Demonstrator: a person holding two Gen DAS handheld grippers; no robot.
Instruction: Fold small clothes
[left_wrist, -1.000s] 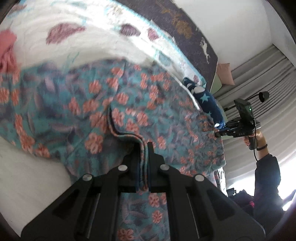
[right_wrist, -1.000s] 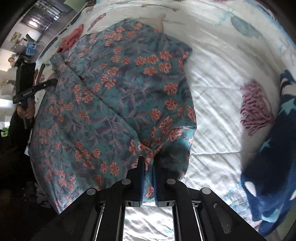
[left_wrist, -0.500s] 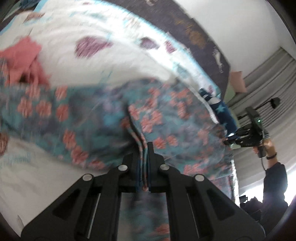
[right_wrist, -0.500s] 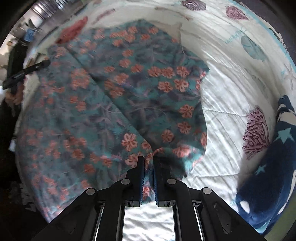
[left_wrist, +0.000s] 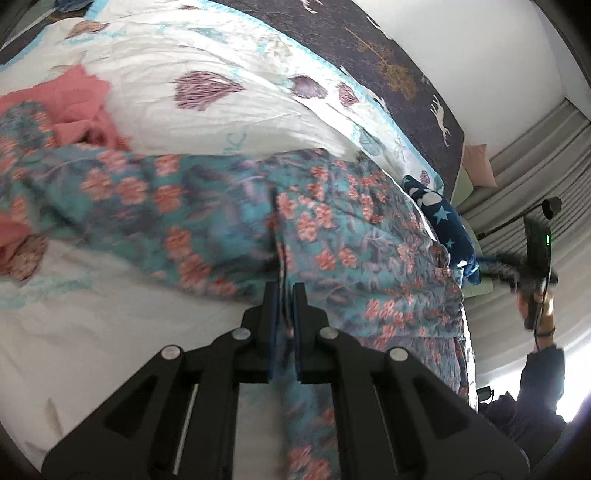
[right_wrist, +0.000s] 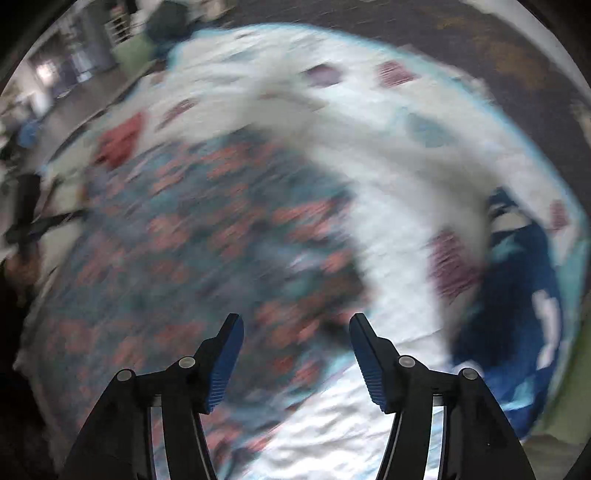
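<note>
Tightly, the left claw (left_wrist: 284, 291) pinched a fold of the flowery cloth (left_wrist: 332, 236) between its blue pads. A strip of that cloth ran down between the black arms toward 6 o'clock. It was likely held this way so that edge could be carried over and laid flat for a fold.

From the pinch, the cloth spread out toward 9 o'clock and 2 o'clock over the white bedspread (left_wrist: 229, 122). A pink garment (left_wrist: 81, 107) lay at 10 o'clock, touching the cloth's far edge. A dark blue starry cloth (left_wrist: 447, 225) sat at 3 o'clock, just beside it.

The right claw (right_wrist: 295, 325) pointed steeply down at the bed and its jaws were opening. Nothing was pressed between the pads (right_wrist: 225, 365). The flowery cloth lay loose below, from 12 o'clock round to 9 o'clock. It looked as if its corner had been let go on purpose. That view was very blurry.
</note>
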